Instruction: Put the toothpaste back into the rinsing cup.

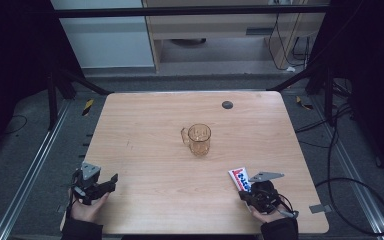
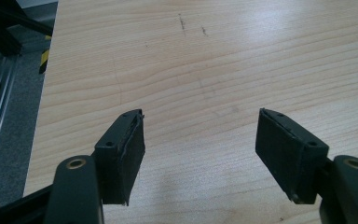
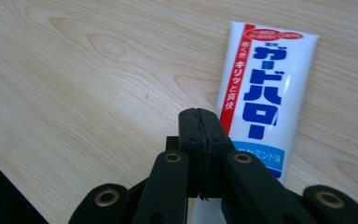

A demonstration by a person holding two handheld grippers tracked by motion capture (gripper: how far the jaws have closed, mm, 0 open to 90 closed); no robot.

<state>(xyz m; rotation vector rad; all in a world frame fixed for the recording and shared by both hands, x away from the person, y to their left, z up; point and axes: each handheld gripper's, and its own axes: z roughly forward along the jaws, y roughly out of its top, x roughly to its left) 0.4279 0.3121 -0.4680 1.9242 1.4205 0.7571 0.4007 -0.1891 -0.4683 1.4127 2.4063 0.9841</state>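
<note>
High view: my right tongs (image 1: 254, 192), closed on nothing, sit beside the toothpaste tube (image 1: 240, 178) at lower right; left tongs (image 1: 111, 181) gape wide. I judge the pickup not yet begun, mug (image 1: 198, 139) empty.

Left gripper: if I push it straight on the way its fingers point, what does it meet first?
Probably nothing soon: ahead of the open left gripper lies bare table. The glass mug stands farther off toward the middle, seemingly off that line, though depth is unclear.
</note>
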